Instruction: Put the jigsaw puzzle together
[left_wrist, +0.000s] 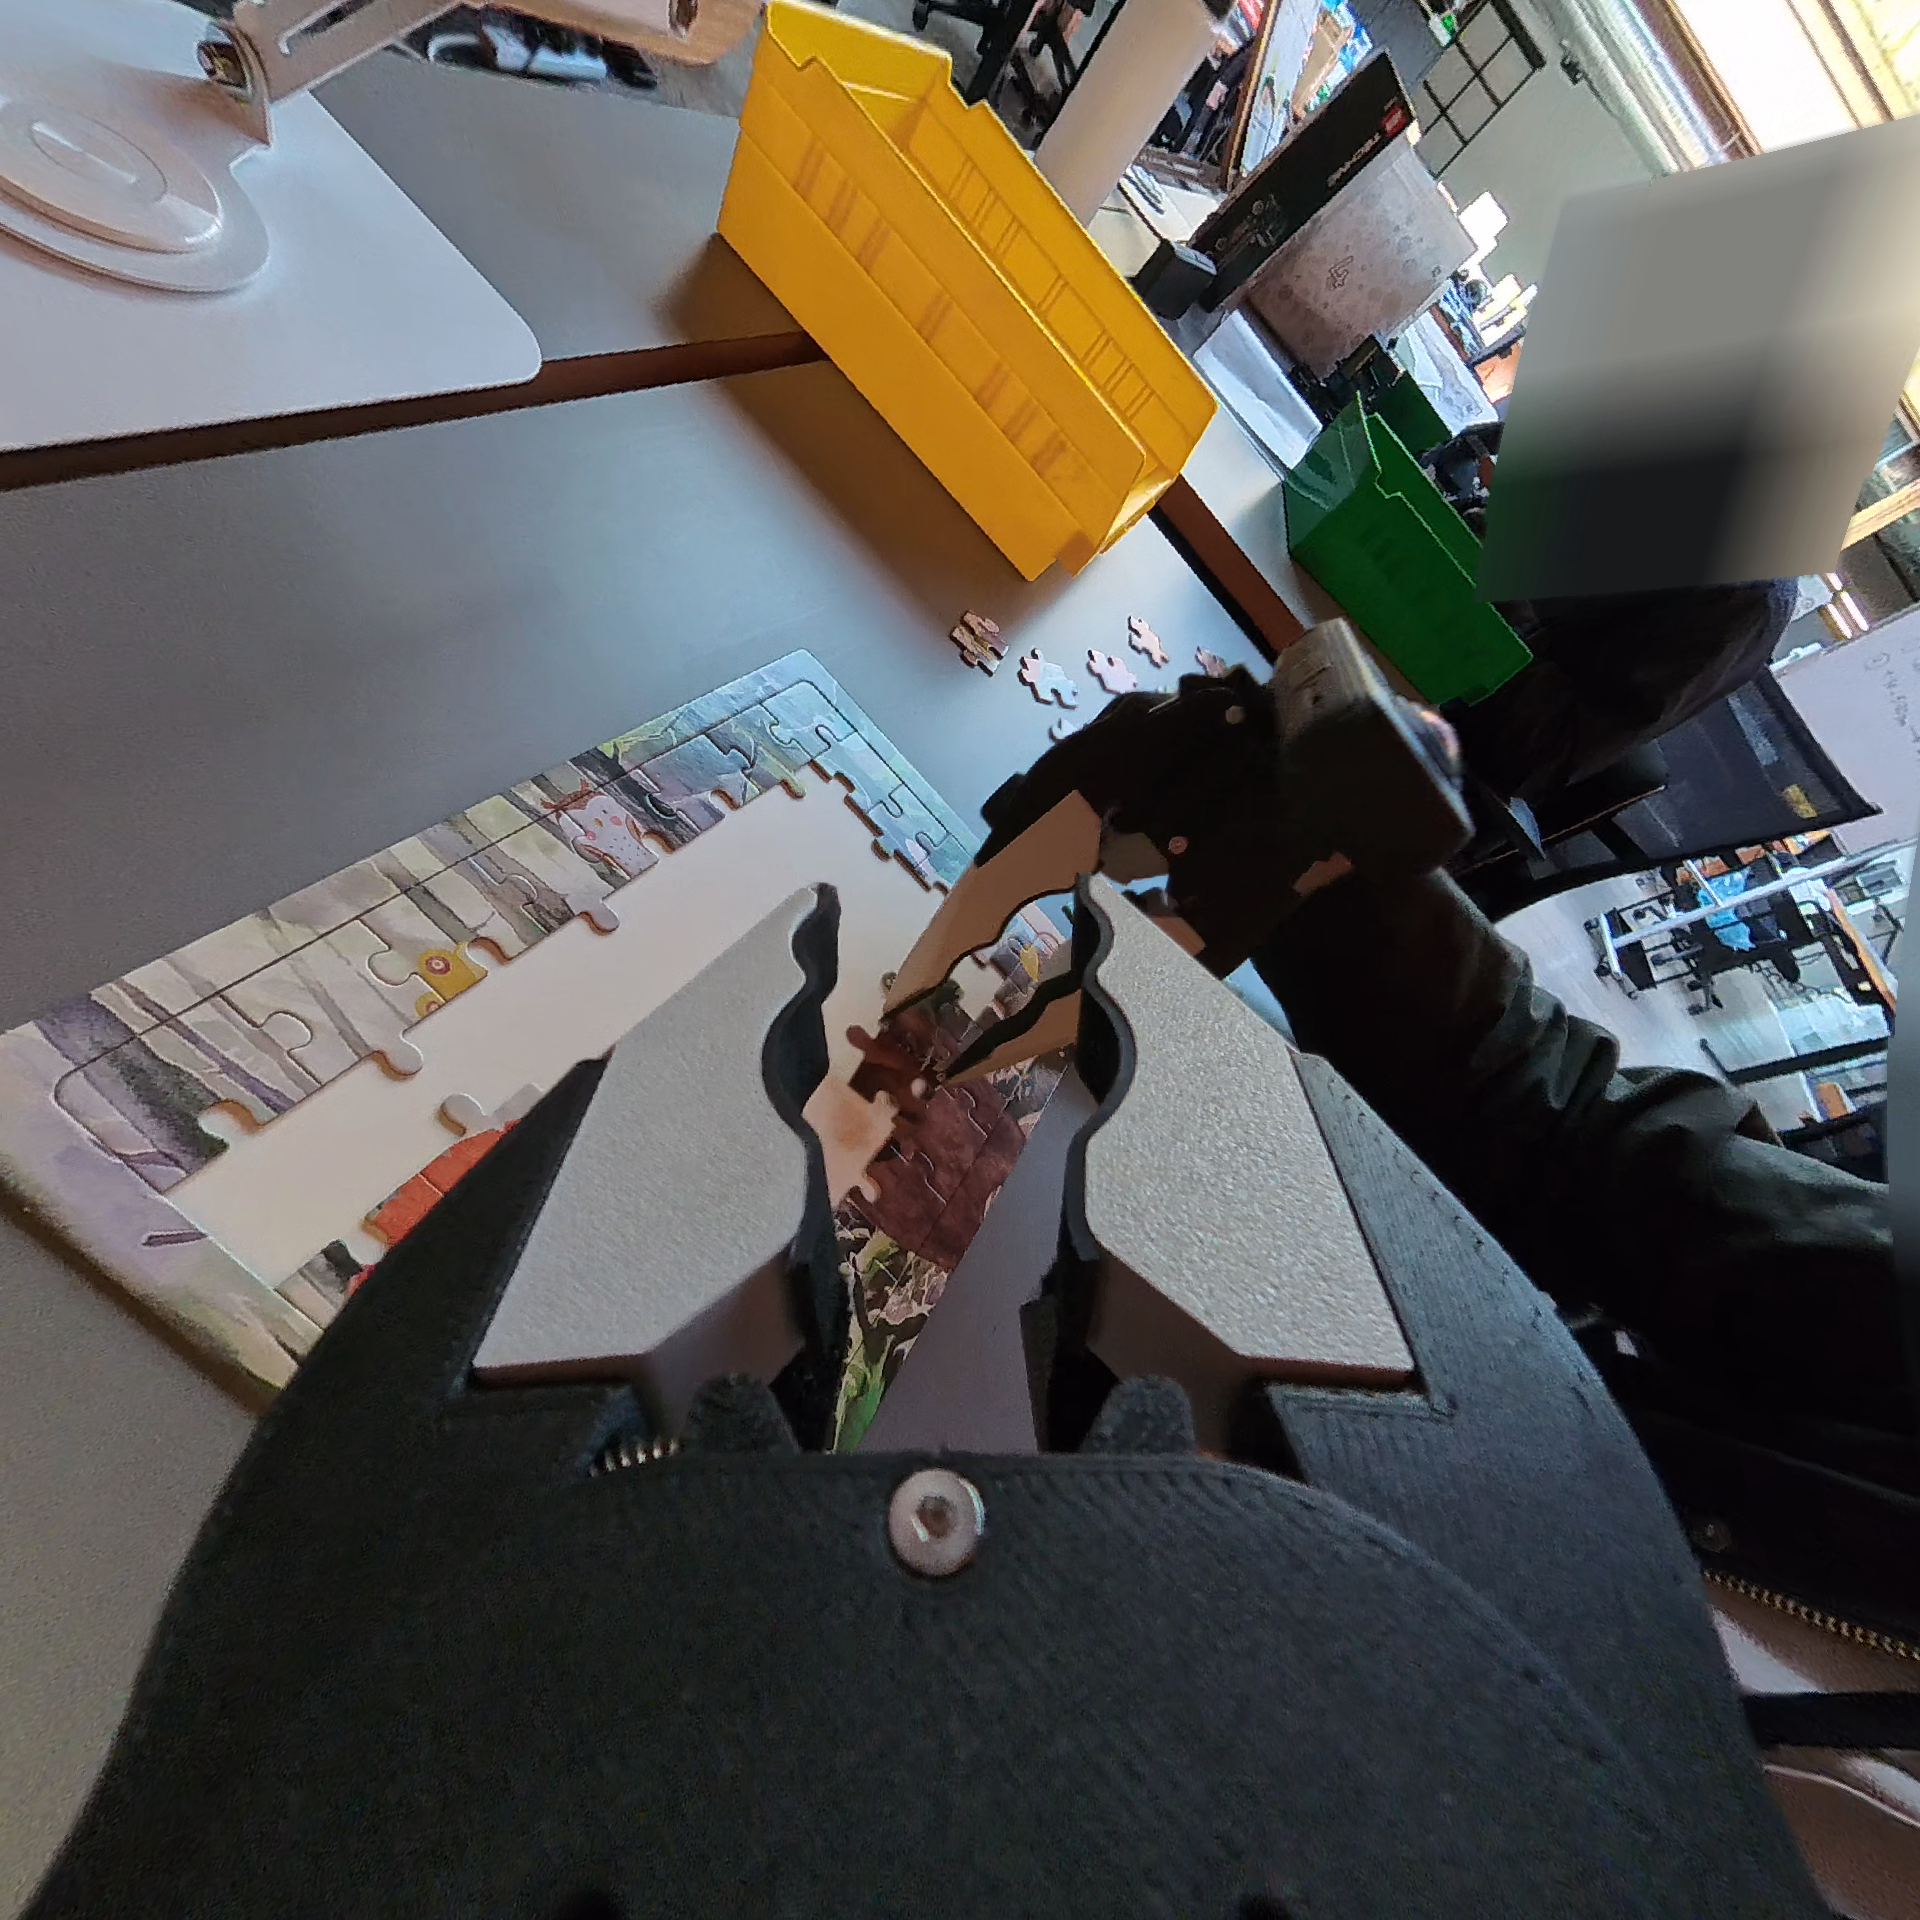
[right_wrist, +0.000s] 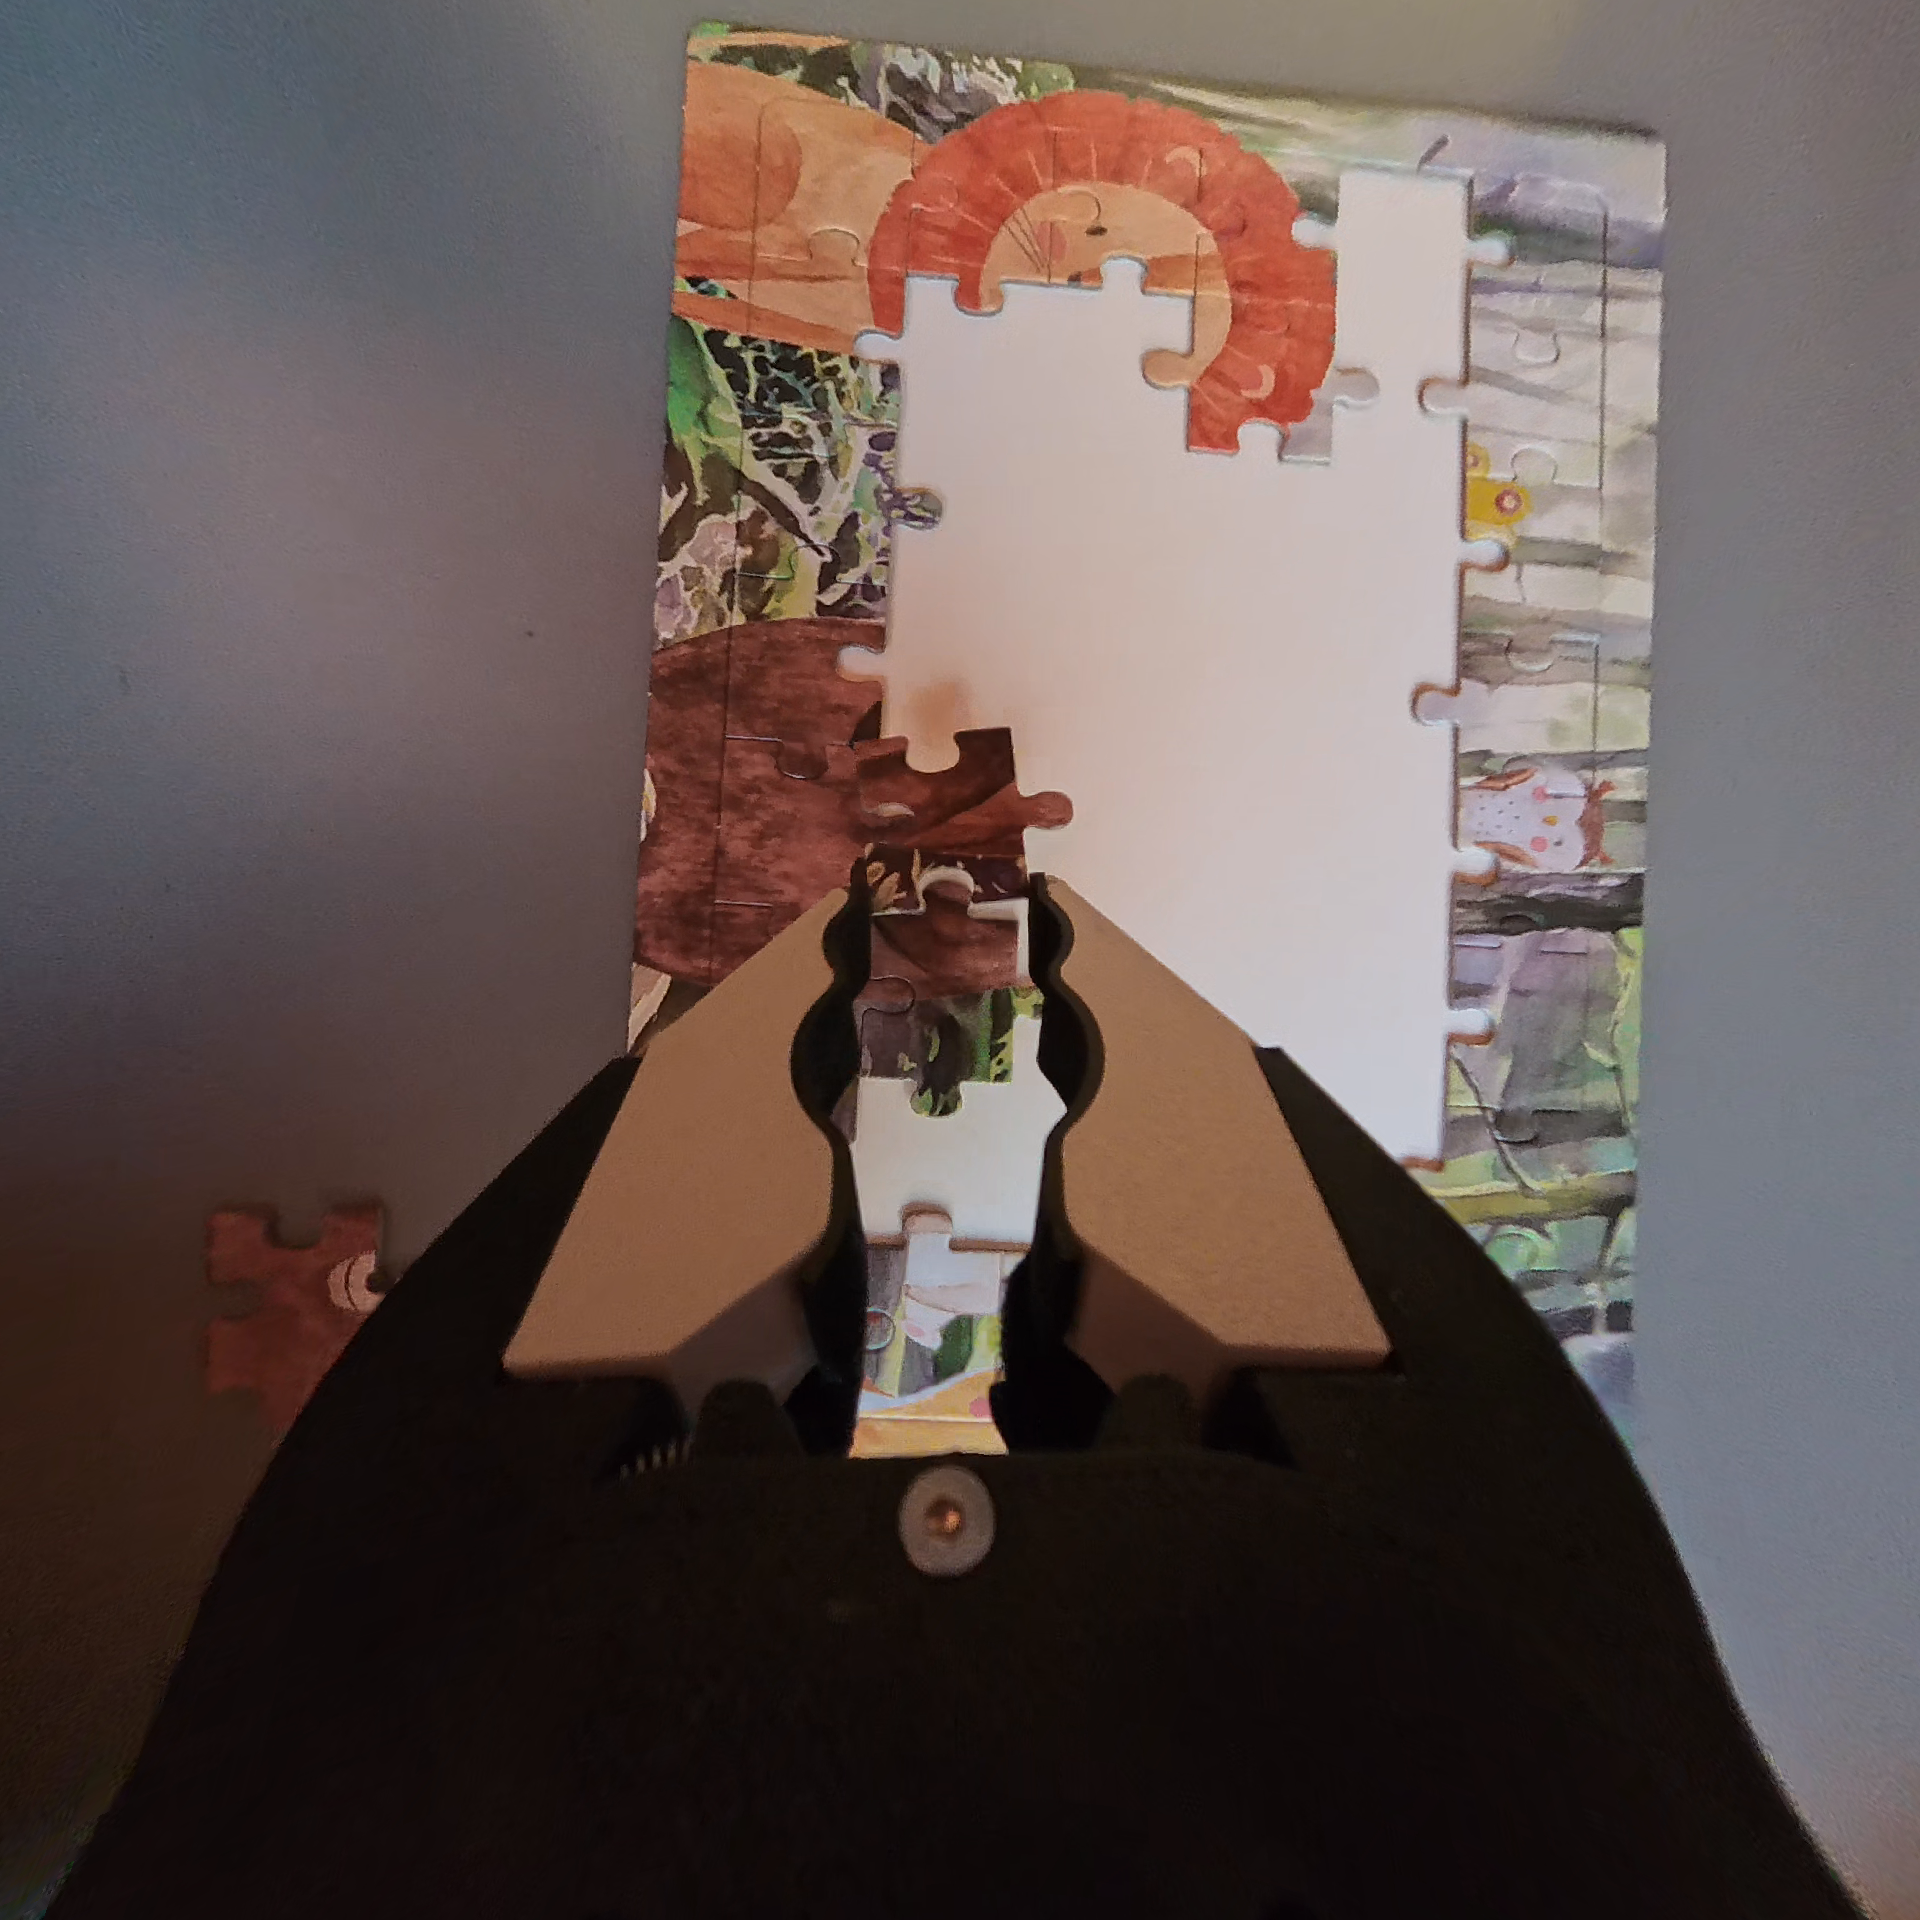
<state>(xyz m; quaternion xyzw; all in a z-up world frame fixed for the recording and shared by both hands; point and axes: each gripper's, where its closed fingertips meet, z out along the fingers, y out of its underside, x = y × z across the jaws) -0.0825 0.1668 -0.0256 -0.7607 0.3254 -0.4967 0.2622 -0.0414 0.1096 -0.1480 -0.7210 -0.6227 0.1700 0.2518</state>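
Where puzzle tray (right_wrist: 665, 582) lies, yellow bin (left_wrist: 966, 312) (contents hidden)

black box (left_wrist: 1304, 177), white lettering, whiteboard (left_wrist: 1870, 707), handwriting

Both grippers low and angled down, tips close together.

Left gripper (left_wrist: 951, 925): jaws parted wide, nothing between them, fingers (left_wrist: 717, 1101) pointing forward and down. Right gripper (right_wrist: 948, 894): jaws narrowly parted at the tips; contact with anything cannot be confirmed. In the left wrist view the right gripper (left_wrist: 925, 1039) enters from the right, carried on a dark-sleeved arm (left_wrist: 1621, 1122).
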